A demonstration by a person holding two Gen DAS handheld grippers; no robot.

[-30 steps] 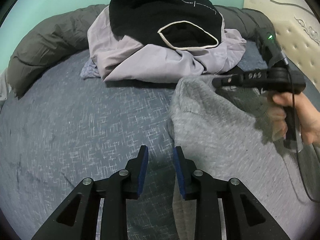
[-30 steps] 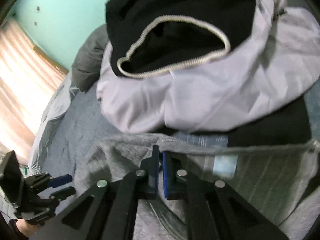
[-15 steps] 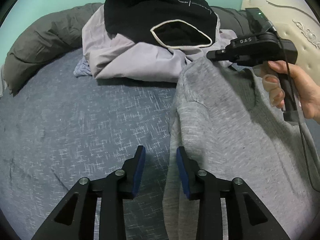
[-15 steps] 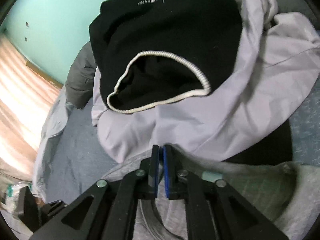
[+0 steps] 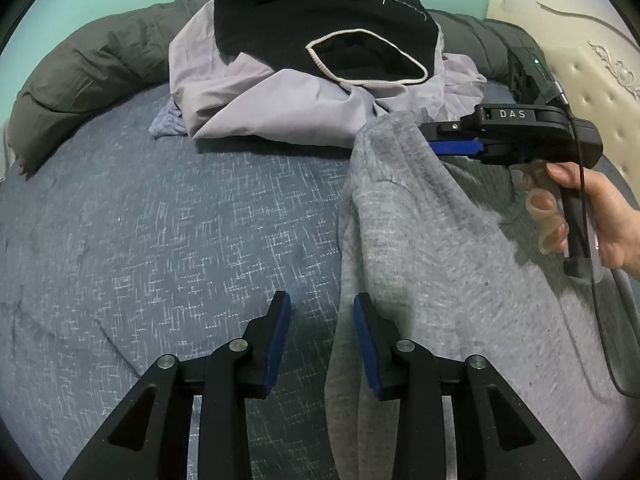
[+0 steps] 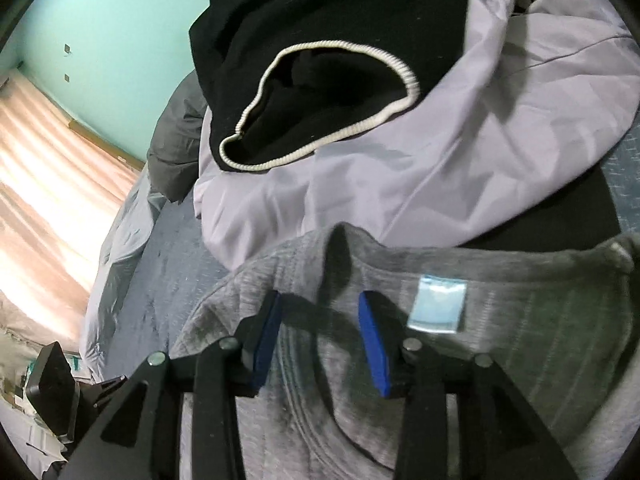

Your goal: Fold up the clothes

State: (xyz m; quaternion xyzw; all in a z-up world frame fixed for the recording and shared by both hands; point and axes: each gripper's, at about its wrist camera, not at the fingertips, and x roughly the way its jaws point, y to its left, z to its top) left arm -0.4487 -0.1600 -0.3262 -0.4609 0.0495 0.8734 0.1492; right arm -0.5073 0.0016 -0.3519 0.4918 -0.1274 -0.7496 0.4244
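Right gripper (image 6: 320, 334) jaws spread wide over the grey sweater (image 6: 500, 360) collar, pale blue label (image 6: 438, 304) just beside the right pad, black garment (image 6: 320, 64) heaped on lilac cloth (image 6: 460, 168) beyond, teal wall (image 6: 120, 20) at back

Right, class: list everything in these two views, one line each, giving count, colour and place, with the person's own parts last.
Sweater: one, grey, spread on the bed, right.
Label: one, pale blue, inside the sweater's collar.
Black garment: one, white-trimmed opening, top of the pile.
Lilac garment: one, beneath the black one.
Bed sheet: one, blue-grey.
Duvet: one, dark grey, far edge.
Headboard: one, cream, right.
Left tongs: open, at the sweater's edge.
Right tongs: open, over the collar.
Hand: one, holding the right tongs.
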